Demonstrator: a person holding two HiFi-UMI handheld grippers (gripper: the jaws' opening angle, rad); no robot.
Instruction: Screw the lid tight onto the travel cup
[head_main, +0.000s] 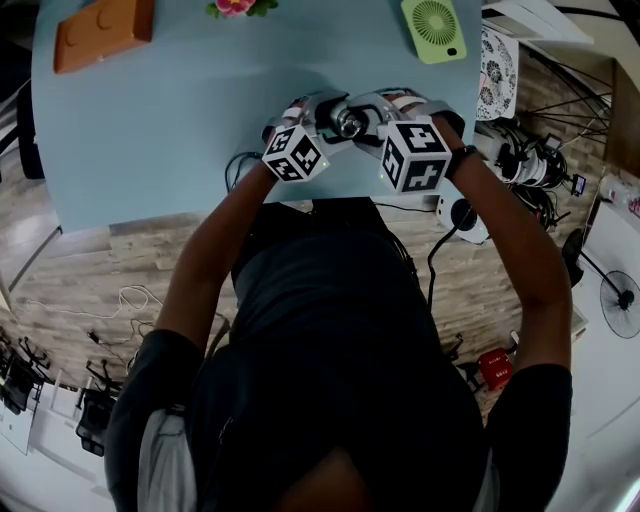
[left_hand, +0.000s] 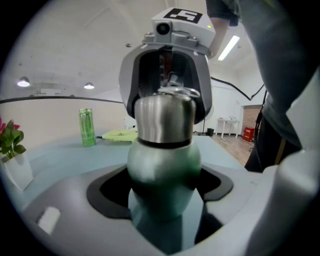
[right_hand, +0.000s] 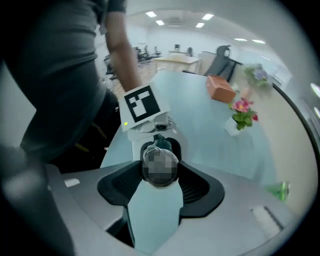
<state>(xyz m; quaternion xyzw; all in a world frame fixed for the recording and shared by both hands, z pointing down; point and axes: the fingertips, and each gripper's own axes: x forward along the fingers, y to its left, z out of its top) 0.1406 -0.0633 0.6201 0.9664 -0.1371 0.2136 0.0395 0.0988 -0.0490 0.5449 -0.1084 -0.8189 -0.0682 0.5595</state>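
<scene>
The travel cup has a green body (left_hand: 164, 162) and a steel lid (left_hand: 164, 120). I hold it just above the near edge of the pale blue table (head_main: 180, 120), where it shows as a shiny round top (head_main: 348, 121). My left gripper (left_hand: 164, 172) is shut on the green body, its marker cube (head_main: 295, 152) towards me. Opposite it, my right gripper (right_hand: 160, 175) is shut on the lid (right_hand: 160, 167). In the left gripper view the right gripper (left_hand: 167, 75) arches over the lid. The two grippers (head_main: 330, 118) (head_main: 368, 118) face each other closely.
At the table's far side lie an orange box (head_main: 103, 30), a flower pot (head_main: 238, 6) and a green hand fan (head_main: 434, 28). A green can (left_hand: 87, 127) stands near the fan (left_hand: 120, 134). Cables and gear litter the floor at right (head_main: 520, 160).
</scene>
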